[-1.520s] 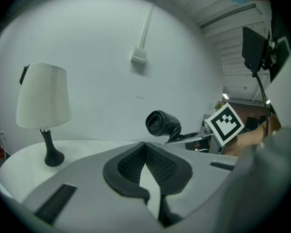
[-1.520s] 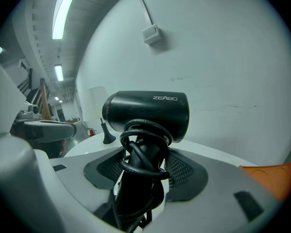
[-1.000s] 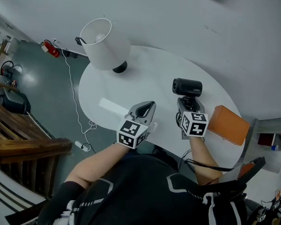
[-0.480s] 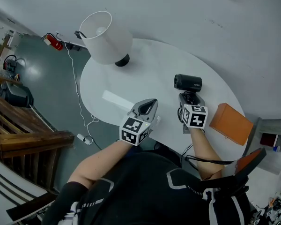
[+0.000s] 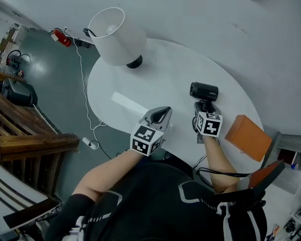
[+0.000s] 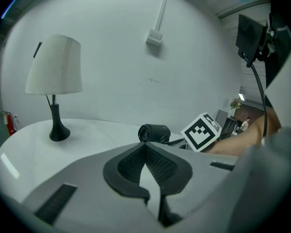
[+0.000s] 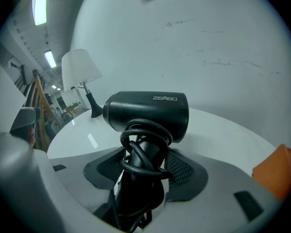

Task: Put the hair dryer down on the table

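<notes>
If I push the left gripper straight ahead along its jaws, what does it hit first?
Probably the hair dryer, dead ahead of the closed tips of the left gripper in its own view. The head view suggests it might just miss; depth is unclear.

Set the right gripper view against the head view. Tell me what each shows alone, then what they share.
Only the right gripper view: the black cord wound round the handle, and the jaws of the right gripper closed on that handle.
Only the head view: a white cable and a red object on the floor.
Both: the hair dryer, the lamp, the orange box and the white table.
</notes>
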Motion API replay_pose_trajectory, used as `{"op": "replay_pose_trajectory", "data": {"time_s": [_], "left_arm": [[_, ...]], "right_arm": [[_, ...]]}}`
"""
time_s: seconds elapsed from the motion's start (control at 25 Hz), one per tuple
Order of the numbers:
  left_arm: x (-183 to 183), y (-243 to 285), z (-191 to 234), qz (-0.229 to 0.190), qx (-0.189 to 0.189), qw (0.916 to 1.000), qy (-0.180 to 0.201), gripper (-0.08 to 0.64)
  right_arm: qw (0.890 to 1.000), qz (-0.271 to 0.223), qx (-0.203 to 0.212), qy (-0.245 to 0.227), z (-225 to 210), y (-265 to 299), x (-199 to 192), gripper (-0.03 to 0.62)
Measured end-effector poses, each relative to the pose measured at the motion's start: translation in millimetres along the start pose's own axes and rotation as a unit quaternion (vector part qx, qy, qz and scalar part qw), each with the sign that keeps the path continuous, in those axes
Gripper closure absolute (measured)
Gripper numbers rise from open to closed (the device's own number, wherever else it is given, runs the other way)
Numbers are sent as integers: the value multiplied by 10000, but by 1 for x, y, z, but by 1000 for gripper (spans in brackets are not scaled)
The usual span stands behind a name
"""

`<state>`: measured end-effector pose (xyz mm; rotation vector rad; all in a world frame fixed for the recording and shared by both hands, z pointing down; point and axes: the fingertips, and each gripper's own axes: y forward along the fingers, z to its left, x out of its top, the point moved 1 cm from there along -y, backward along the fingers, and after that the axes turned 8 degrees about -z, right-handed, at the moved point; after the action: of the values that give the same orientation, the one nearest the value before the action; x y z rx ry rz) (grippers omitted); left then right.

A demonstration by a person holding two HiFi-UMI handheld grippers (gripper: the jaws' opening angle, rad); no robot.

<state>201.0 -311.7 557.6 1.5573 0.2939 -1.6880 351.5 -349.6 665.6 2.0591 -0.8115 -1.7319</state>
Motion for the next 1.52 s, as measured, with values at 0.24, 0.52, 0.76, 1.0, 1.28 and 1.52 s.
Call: {"op": "replay_pose_trajectory", "data": {"time_s": [0.24,0.52,0.76,1.0,1.28,1.52], "left_arm": [[-4,-1,1,62,30,10000,2,554],[-6,-4,0,96,23,9999,27,554],[-9,-5,1,129,24,9999,43,554],[-11,-9,-5,169,-15,9999,29,554],[-15,-12,-9,220,-38,9997,87,554],[-17,-14,-17,256,-60,9996,131,554]], "right_arm": [[9994,279,-200,-78,-6,10,-15,327],[9983,502,-301,-84,-8,19,-29,327],[9974,602,-394,64,-12,22,-32,327],[9953,796,-556,4,-14,23,-32,327],[9943,904,-524,-212,-11,23,-32,327],[9949,910,-358,-256,-8,24,-34,321]]}}
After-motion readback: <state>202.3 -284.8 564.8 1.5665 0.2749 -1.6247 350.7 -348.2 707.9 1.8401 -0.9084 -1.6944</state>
